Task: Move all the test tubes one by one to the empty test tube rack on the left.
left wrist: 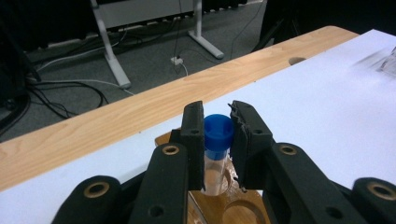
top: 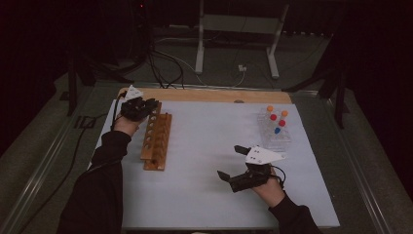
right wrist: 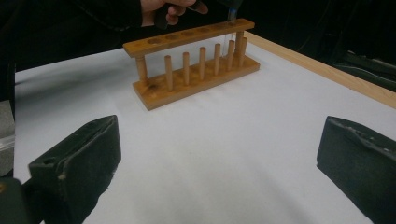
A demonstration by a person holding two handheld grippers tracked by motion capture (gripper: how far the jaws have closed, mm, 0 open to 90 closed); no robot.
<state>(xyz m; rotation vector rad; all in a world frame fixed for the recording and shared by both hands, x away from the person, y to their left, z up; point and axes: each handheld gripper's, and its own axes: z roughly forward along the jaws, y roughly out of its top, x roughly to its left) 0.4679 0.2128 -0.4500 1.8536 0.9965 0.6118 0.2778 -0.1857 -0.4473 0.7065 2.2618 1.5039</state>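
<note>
Left gripper [left wrist: 218, 128] clamping blue-capped tube [left wrist: 218, 135], wooden rack [top: 157, 140]

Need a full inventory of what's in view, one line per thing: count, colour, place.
wooden rack: 1, light brown, left part of the mat, a row of holes along its top.
blue-capped tube: 1, clear with blue cap, between the left gripper's jaws over the rack's far end.
clear rack: 1, transparent, far right of the mat.
capped tubes: 5 in the clear rack, caps 2 orange, 2 red, 1 blue.
white mat: 1, covers most of the table.
table: 1, wood edge showing beyond the mat.
white frame: 1, on the floor behind the table.
left gripper: 1, black, shut on the tube.
right gripper: 1, black, jaws open, low over the mat's near right.
sleeves: 2, black, bottom of the high view.
</note>
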